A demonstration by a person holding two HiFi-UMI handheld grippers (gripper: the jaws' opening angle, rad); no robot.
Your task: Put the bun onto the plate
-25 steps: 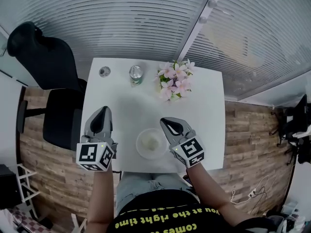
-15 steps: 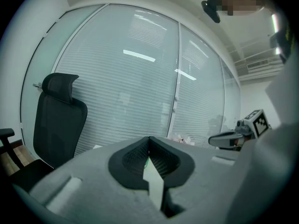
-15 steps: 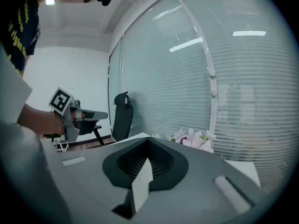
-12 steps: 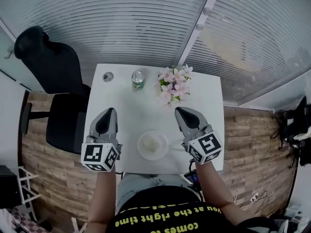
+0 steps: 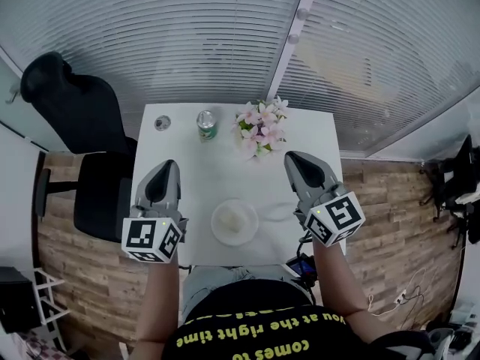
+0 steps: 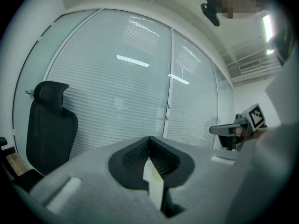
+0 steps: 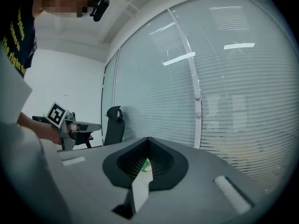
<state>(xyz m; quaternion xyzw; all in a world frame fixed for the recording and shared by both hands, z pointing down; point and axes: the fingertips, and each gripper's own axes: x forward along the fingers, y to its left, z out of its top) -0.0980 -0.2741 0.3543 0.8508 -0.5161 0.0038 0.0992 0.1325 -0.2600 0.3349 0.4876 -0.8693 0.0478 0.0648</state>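
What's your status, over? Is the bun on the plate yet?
Left gripper shut, empty. Right gripper shut, empty. Bun on plate. Nothing in the way.

The left tool (image 5: pixel 166 168) and right tool (image 5: pixel 294 159) are held well apart, pointing ahead nearly level, each with jaws together and empty.

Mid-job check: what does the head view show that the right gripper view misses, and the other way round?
Head view only: the white table, the plate with the bun on it, and the flowers.
Right gripper view only: the right gripper with its jaws seen close up, shut together with nothing between them.
Both: the left gripper, the black chair and the window blinds.
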